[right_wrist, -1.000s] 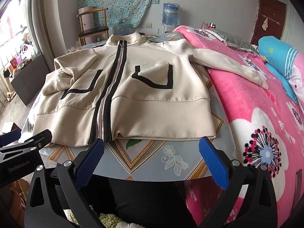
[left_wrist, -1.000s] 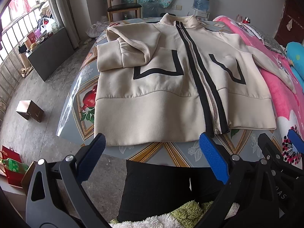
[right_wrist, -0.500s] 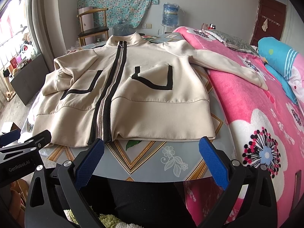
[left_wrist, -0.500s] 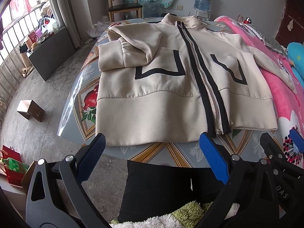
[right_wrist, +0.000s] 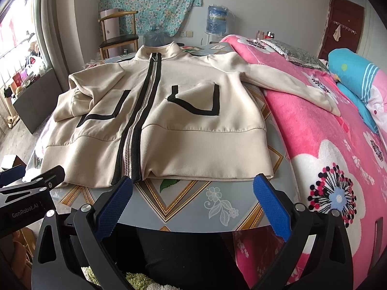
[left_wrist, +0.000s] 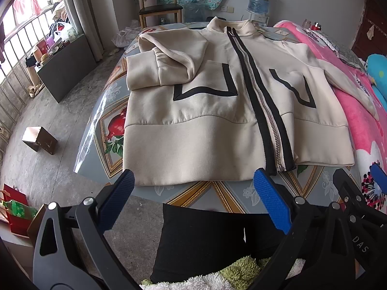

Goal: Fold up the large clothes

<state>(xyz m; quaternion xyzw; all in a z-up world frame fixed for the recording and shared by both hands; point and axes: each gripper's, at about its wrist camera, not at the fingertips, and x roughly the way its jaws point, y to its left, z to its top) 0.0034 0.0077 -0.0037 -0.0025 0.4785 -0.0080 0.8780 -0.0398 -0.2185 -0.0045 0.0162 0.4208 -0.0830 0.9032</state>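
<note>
A cream zip jacket [left_wrist: 198,130] [right_wrist: 193,120] with black stripes lies face up on the patterned table [left_wrist: 217,193] [right_wrist: 193,205]. Its left sleeve [left_wrist: 164,65] is folded in over the chest. The other sleeve [right_wrist: 290,84] stretches out onto the pink blanket. My left gripper [left_wrist: 193,181] hangs open just short of the hem, with nothing between its blue pads. Before the hem's right half, my right gripper [right_wrist: 192,186] is open and empty too. The left gripper's black frame [right_wrist: 29,188] shows at the left edge of the right wrist view.
A bed with a pink flowered blanket [right_wrist: 326,145] adjoins the table on the right, with a blue pillow [right_wrist: 350,70]. A wooden chair [left_wrist: 157,7] and a water dispenser [right_wrist: 216,21] stand beyond. A small box [left_wrist: 40,140] sits on the floor at left. Dark-trousered legs [left_wrist: 205,241] are below.
Both grippers have edged slightly forward toward the jacket's hem. The jacket has not moved and both stay open.
</note>
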